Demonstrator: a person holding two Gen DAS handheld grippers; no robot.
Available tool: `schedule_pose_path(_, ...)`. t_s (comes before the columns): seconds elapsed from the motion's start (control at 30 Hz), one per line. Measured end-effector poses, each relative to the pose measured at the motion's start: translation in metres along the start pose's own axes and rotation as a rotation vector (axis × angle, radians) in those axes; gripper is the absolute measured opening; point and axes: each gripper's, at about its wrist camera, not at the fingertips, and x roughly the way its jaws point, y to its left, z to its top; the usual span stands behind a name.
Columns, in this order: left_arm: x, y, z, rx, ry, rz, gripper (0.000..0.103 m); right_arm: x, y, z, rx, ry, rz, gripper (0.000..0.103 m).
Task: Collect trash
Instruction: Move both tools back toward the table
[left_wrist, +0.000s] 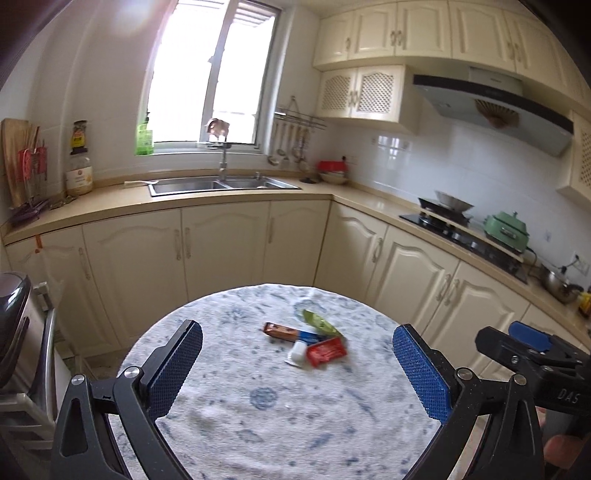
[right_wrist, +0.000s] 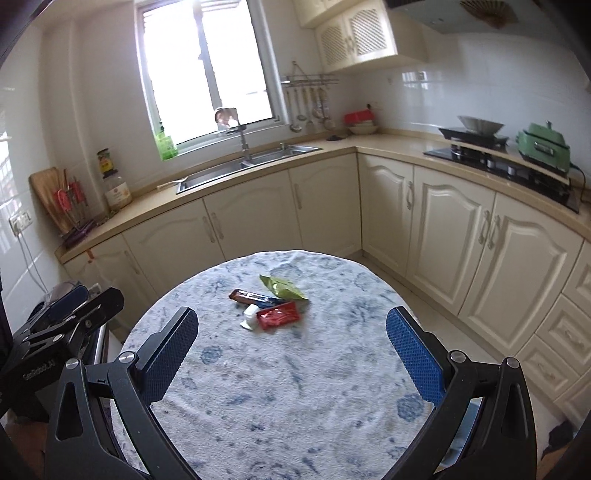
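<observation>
Above the round table, both grippers hang with nothing between their fingers.

Left gripper (left_wrist: 297, 373): jaws spread wide and empty; black angular arms carry flat blue pads (left_wrist: 176, 365) with a fine dimpled grid.

Right gripper (right_wrist: 291, 354): jaws likewise wide apart and empty, with the same blue textured pads (right_wrist: 413, 356); in the left wrist view only its black body and one blue pad show at the right edge.

Table (right_wrist: 295, 424): round, covered by a white cloth with a blurred blue floral print; its near edge is cut off by the frame.

Trash pile: lies near the middle of the table, ahead of both grippers and well apart from them.

Red packet (right_wrist: 277, 315): glossy, rectangular, crinkled, touching the others.

Brown-and-blue wrapper (right_wrist: 255, 297): long and narrow; its print is too blurred to read.

Green wrapper (right_wrist: 281, 287): flat, shiny, creased, at the far side of the pile.

White piece (right_wrist: 250, 316): small; I cannot tell what it is.

Sink (left_wrist: 221, 184): stainless steel, double basin, under a glare-washed window.

Cabinets (right_wrist: 454, 221): cream, arched panel doors.
</observation>
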Motion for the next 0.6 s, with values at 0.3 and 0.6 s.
schedule_pose_path(0.3,0.070,0.005,-0.004,-0.014,0.096,0.034,0.102,0.046,0.014,0.005,-0.065,0.057,0.028,0.103)
schedule_pose_path(0.6,0.195,0.010,0.011,0.018,0.228,0.047,0.102,0.132,-0.002,0.005,-0.069,0.171,0.022,0.103)
